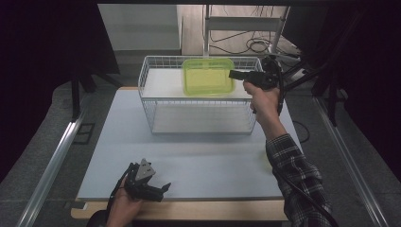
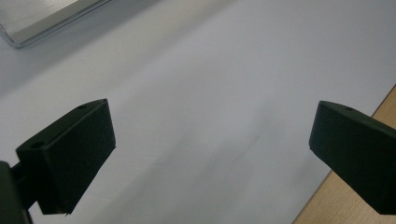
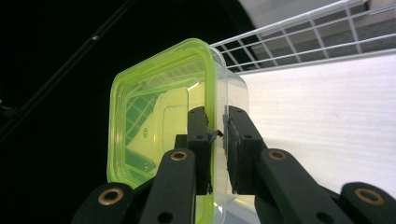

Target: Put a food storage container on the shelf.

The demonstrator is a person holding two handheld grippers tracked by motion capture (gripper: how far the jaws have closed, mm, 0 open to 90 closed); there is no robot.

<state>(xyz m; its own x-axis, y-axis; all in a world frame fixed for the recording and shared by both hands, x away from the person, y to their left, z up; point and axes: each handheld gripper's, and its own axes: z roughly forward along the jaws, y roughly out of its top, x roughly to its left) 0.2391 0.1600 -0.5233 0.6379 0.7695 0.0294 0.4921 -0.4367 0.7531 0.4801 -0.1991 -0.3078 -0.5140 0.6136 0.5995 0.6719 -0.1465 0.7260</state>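
Above one wire basket: one green container (right gripper clamped).

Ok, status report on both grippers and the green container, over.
Right gripper shut on green-lidded container's edge, held over wire basket. Left gripper open, empty, low over white table. Nothing in the way.

White table top, pale wooden edge, grey floor, cables behind, metal rail

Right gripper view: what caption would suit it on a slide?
Right gripper pinching the rim of a yellow-green lidded container beside a white wire basket.
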